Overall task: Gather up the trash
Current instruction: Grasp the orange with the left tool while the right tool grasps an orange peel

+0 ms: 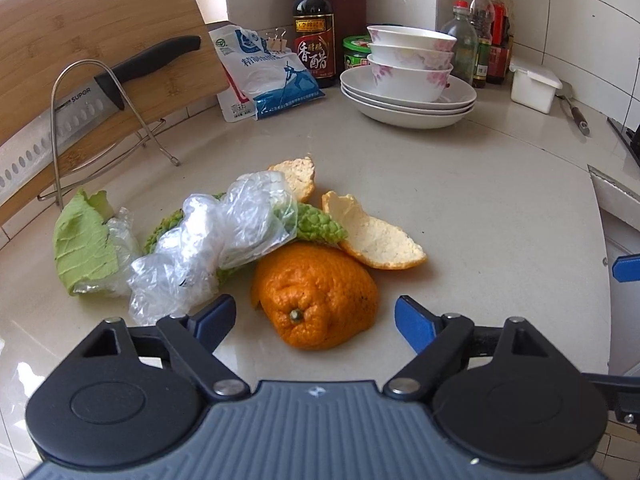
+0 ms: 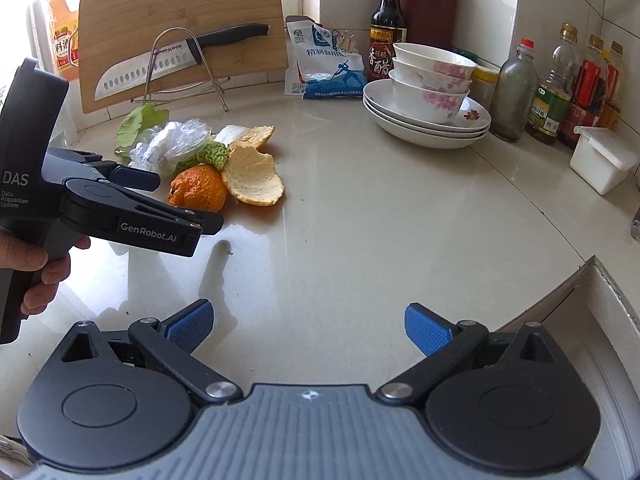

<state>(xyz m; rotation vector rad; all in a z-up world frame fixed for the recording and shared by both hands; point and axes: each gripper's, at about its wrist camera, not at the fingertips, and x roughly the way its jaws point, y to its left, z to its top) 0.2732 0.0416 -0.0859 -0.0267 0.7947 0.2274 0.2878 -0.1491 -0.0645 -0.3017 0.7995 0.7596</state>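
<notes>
A heap of trash lies on the pale counter [image 1: 480,208]: a domed orange peel [image 1: 316,296], a flat peel piece [image 1: 372,236], a smaller peel [image 1: 294,176], crumpled clear plastic [image 1: 216,236], a green leaf [image 1: 82,248] and a bumpy green scrap [image 1: 320,226]. My left gripper [image 1: 316,316] is open, its blue pads standing apart on either side of the domed peel without touching it. In the right wrist view the same peel [image 2: 198,186] sits at the left gripper [image 2: 188,202], which a hand holds. My right gripper [image 2: 308,316] is open over bare counter, nothing between its fingers.
A bamboo cutting board [image 1: 100,40] with a knife [image 1: 80,108] leans in a wire rack at the back left. A salt bag [image 1: 264,76], a vinegar bottle [image 1: 314,32], stacked bowls on plates [image 1: 408,76], several bottles [image 2: 560,88] and a white box [image 2: 600,160] line the back. A cardboard box edge [image 2: 592,280] stands at right.
</notes>
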